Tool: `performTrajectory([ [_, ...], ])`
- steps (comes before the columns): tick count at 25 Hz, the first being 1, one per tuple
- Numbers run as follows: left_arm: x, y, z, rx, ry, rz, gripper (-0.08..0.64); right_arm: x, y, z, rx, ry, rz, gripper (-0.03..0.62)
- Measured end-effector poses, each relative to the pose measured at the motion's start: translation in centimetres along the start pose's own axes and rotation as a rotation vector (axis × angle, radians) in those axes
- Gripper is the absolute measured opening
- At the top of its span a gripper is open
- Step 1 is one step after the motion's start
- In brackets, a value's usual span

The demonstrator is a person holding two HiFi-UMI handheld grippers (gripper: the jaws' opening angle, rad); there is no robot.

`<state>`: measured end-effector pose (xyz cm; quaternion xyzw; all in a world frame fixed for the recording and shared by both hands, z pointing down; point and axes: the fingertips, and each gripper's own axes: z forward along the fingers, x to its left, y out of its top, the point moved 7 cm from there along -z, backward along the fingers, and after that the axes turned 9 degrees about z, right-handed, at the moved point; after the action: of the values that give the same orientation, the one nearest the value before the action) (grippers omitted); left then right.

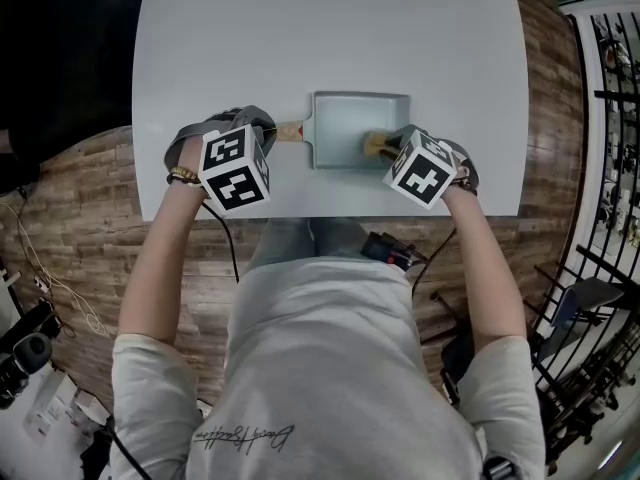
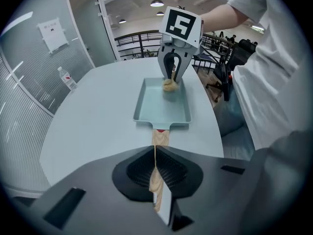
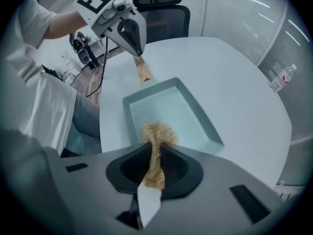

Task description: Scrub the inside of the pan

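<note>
Pale green pan (image 1: 352,118) sits near the tabletop's (image 1: 330,38) front edge, with broad bare surface beyond it and on both sides. Left tool (image 2: 155,177) is clamped tight on the wooden handle (image 1: 290,131). Right tool (image 3: 152,173) pinches a straw-coloured scrubber (image 3: 157,133) inside the pan, at the end away from the handle.

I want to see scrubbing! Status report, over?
Left tool shut on wooden handle. Right tool shut on scrubber, over pan's other end. Nothing in the way.
</note>
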<state>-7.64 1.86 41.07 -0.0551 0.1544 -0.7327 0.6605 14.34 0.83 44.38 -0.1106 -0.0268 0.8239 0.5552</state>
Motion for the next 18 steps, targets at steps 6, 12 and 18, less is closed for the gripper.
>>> performTrajectory([
  [6,-0.3,0.6,-2.3,-0.132,0.059,-0.192,0.011,0.7,0.0,-2.2,-0.138,-0.014,0.118,0.067],
  [12,-1.4,1.3,-4.9,-0.26,0.146,-0.347,0.011,2.4,-0.1,-3.7,-0.22,-0.031,0.155,0.067],
  [18,-2.2,1.8,-7.2,-0.415,0.245,-0.529,0.011,3.8,0.1,-5.6,-0.3,-0.026,0.207,0.067],
])
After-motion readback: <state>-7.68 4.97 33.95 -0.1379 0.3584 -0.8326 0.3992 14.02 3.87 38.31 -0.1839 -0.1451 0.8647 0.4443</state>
